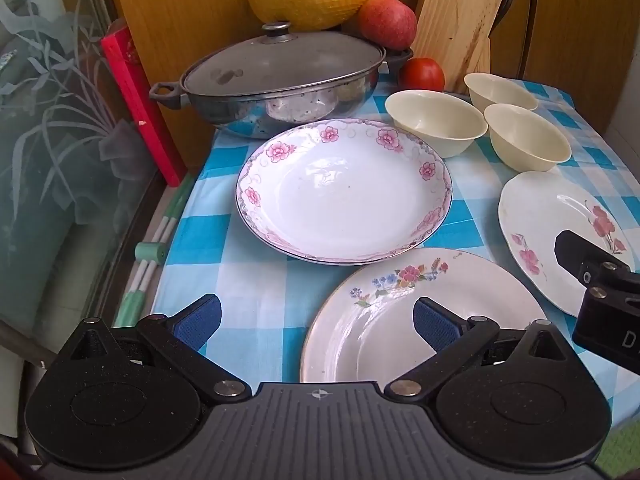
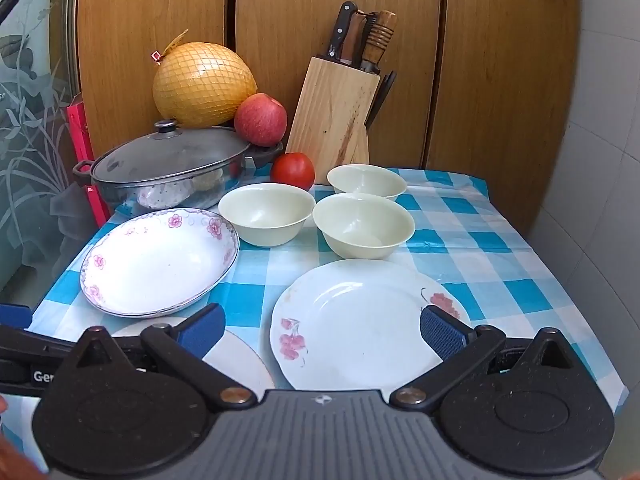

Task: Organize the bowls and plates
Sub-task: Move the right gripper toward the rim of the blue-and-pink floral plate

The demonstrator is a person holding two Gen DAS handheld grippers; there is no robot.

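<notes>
On the desk (image 2: 460, 216) with its blue-and-white checked cloth, just ahead of and below your right tongs (image 2: 322, 334), lies the round white plate with red flower sprigs (image 2: 360, 328), and its near rim sits between the wide-apart, empty pads. Your left tongs (image 1: 316, 322), equally spread and empty, hang over the cream plate with a multicoloured bouquet (image 1: 400, 320). Each plate lies nearest its own hand; being round, neither favours an approach angle.

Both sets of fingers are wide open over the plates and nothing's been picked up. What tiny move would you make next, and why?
Probably ease the right gripper down and forward onto the near rim of the red-flowered plate. Its fingers are open and empty with that plate right beneath. All three plates and the three cream bowls lie separate, so stacking plates seems a sensible start.
</notes>
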